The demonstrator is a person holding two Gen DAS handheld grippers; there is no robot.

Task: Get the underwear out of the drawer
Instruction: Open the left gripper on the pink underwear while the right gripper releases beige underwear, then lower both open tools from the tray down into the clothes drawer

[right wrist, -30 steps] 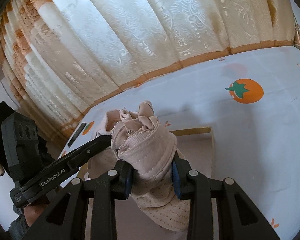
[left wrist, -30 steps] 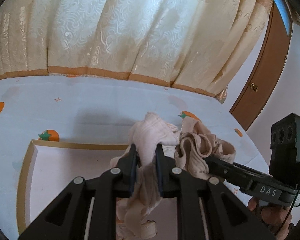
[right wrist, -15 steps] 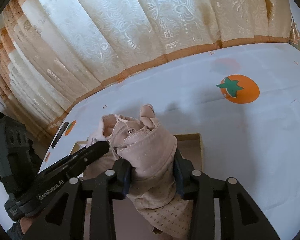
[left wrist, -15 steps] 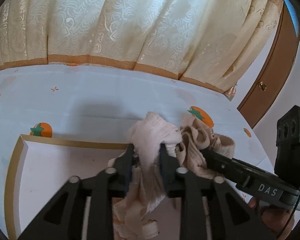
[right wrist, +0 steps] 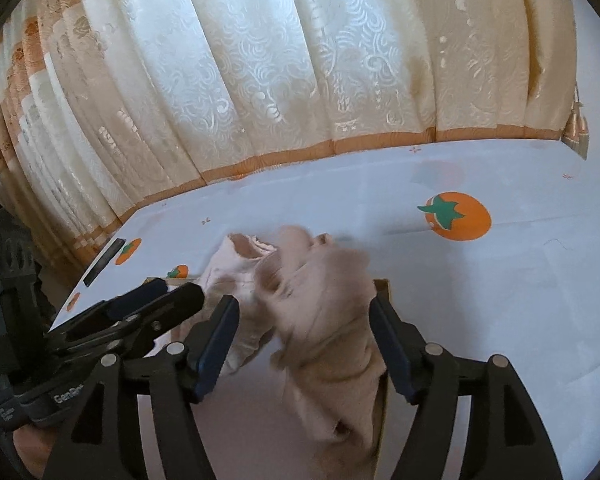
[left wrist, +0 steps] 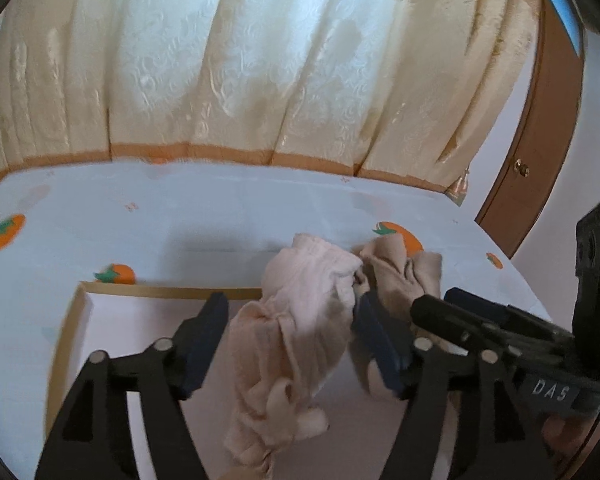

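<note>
Persimmon-print bedsheet (right wrist: 500, 300), cream curtain (right wrist: 300, 60), brown door (left wrist: 540, 140), both grippers spread apart

drawer (left wrist: 72, 320): on bed (left wrist: 220, 216)
underwear (left wrist: 296, 320): 2 pieces side by side, above drawer
curtain (left wrist: 260, 60): behind bed

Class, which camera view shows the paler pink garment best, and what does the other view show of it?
The left wrist view: the paler pink garment hangs nearly whole and sharp between the open left gripper fingers. In the right wrist view only part of it shows, behind the blurred beige garment inside the open right gripper.
</note>
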